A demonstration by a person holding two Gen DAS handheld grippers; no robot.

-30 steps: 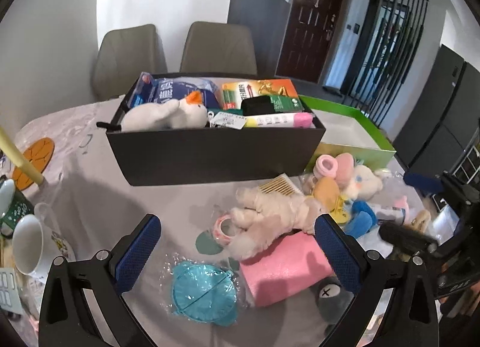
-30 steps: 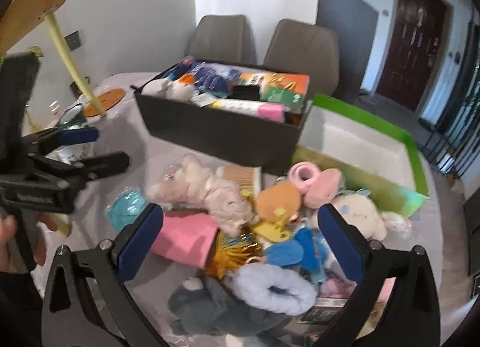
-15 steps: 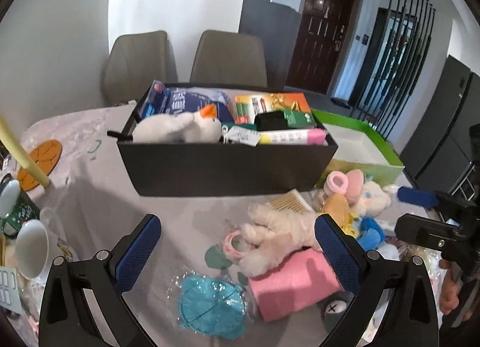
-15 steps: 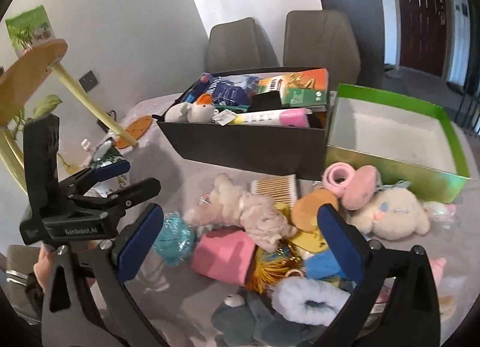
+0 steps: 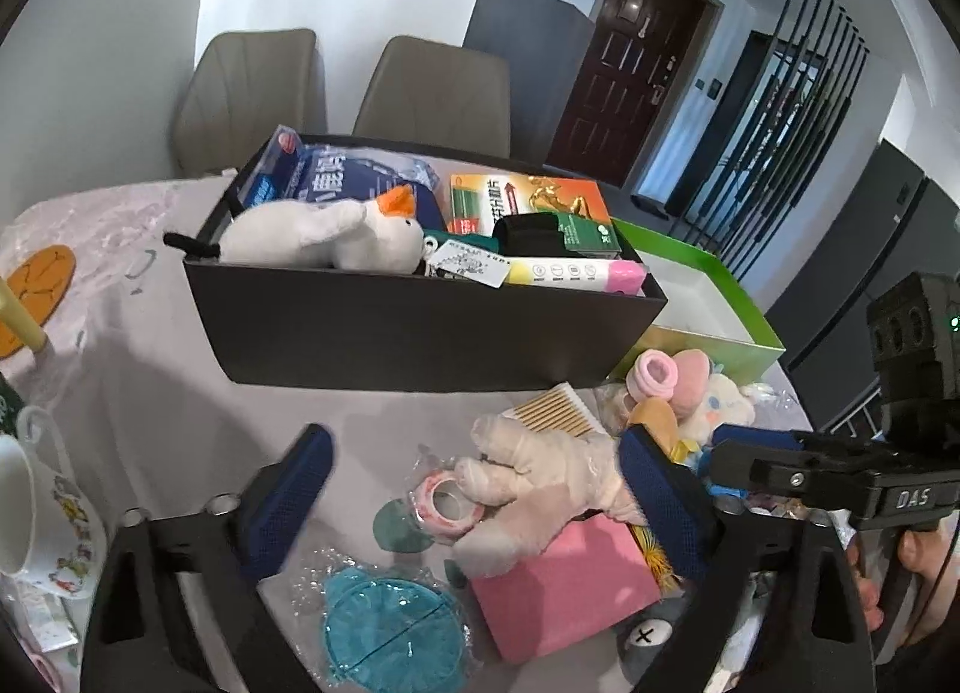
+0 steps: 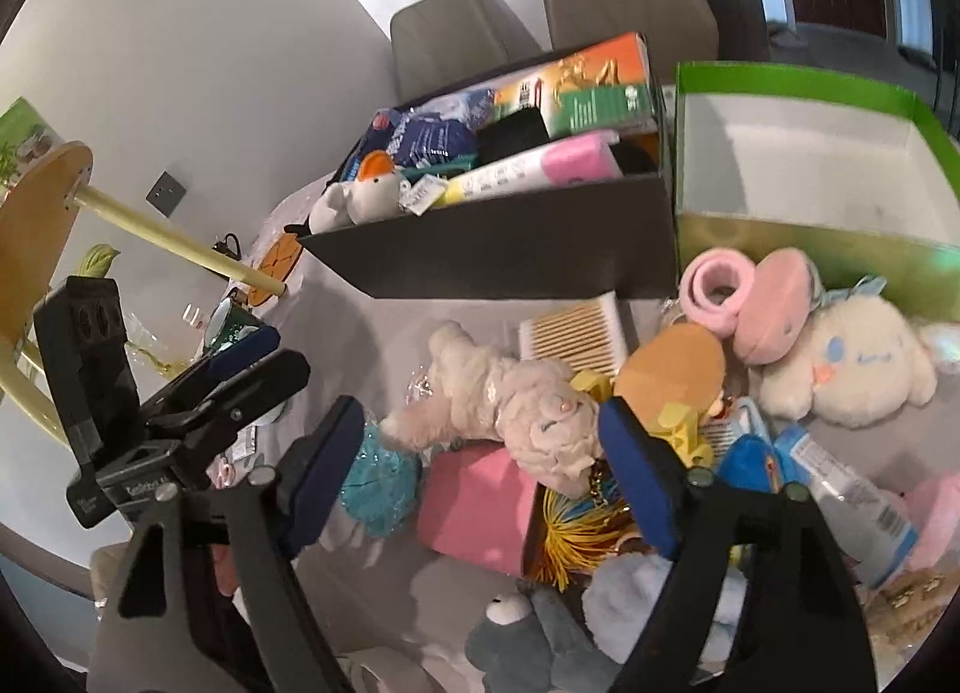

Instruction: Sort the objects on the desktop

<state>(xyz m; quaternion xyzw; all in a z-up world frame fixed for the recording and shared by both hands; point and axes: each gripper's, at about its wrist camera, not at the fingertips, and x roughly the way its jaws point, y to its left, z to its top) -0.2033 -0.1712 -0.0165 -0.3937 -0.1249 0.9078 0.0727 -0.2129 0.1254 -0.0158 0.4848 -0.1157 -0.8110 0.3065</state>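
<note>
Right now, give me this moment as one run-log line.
left claw: closing, above cream plush | right claw: closing, same plush between pads, ungripped | black box: part-filled | green box: empty

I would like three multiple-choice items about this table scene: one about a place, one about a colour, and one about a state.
1. Where does the white duck toy lie?
A. In the black box
B. In the green box
C. On the table beside the mug

2. What colour is the block under the cream plush toy?
A. Blue
B. Pink
C. Yellow

3. What is inside the green box?
A. Plush toys
B. Nothing visible
C. A mug

Answers:
1 A, it rests above the black box's front wall.
2 B, the pink block shows below it.
3 B, only its white floor shows.
</note>
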